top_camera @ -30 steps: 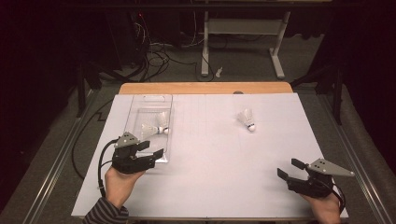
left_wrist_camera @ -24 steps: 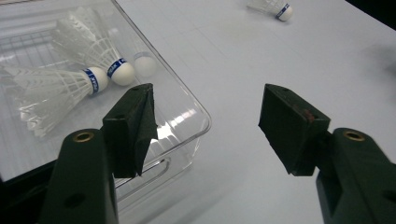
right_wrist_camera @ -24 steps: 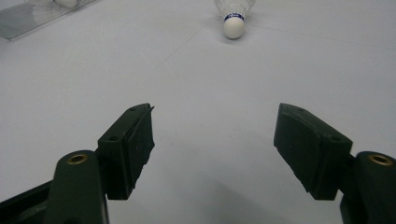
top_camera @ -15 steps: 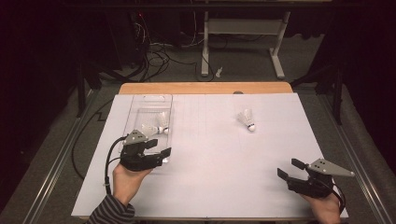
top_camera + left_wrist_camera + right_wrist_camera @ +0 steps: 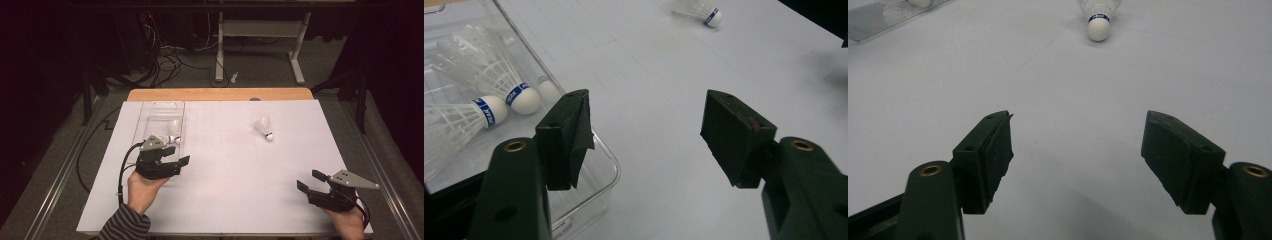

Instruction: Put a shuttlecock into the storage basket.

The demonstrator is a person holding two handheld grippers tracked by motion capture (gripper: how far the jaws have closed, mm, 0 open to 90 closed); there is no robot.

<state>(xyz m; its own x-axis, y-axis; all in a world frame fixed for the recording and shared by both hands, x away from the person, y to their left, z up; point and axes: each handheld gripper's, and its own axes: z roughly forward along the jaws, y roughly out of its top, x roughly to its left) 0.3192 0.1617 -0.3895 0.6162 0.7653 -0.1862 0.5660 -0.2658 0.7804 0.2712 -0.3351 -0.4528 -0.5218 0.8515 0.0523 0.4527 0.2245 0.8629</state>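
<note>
A: Near edge first. Right gripper [image 5: 311, 183] low on the white table [image 5: 230, 200], jaws spread, nothing in 'em. Left gripper [image 5: 177, 166] spread too, just beside the clear plastic box [image 5: 610, 165].

B: Box has two shuttlecocks in it [image 5: 499, 100]. Loose shuttlecock [image 5: 263, 128] lies farther out on its side, well apart from both.

A: Featherweight, I'd guess. Skirt's fragile, crushes easy. Pinch the cork head [image 5: 1098, 29], gently; rounded, may squirt out.

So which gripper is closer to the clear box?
Left. The left gripper sits at the near end of the clear box, jaws open beside its corner. The right gripper is far across the table, near the right corner.
</note>
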